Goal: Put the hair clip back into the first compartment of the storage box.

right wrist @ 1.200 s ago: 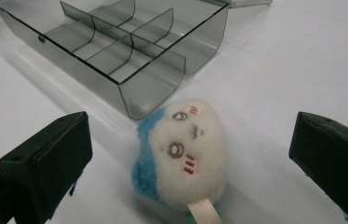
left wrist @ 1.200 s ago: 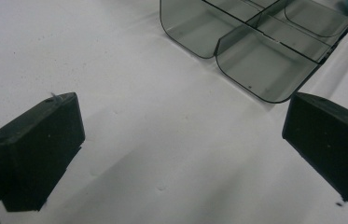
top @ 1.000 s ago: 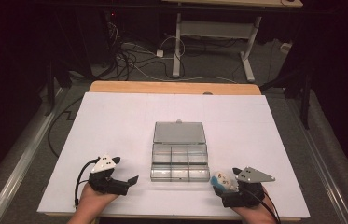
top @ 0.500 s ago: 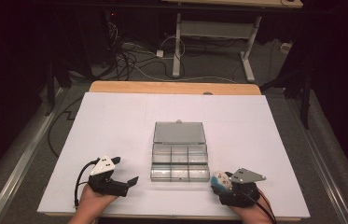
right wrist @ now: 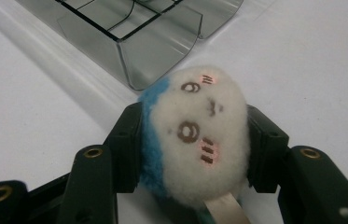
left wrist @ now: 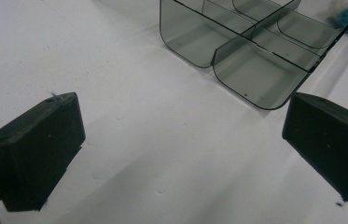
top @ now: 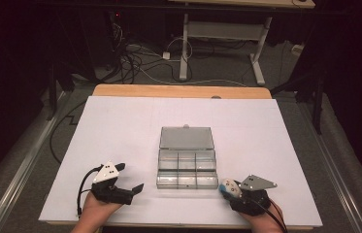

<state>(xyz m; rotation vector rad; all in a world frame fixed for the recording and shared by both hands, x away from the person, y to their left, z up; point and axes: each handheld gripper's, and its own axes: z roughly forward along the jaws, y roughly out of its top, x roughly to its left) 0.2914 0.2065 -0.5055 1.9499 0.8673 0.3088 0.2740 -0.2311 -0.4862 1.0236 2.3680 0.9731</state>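
White paper covers the counter (top: 120, 126), where the right claw (right wrist: 195, 140), jaws just closing, pinches a plush toy (right wrist: 199, 135) at the near edge beside the open box (top: 187, 162), probably to drop it in, while the left claw (top: 132, 189) idles agape, empty.

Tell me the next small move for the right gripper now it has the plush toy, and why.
Probably lift and carry it toward the organizer box: the right gripper has just closed on the plush toy, and the box's nearest corner compartment sits open just ahead.
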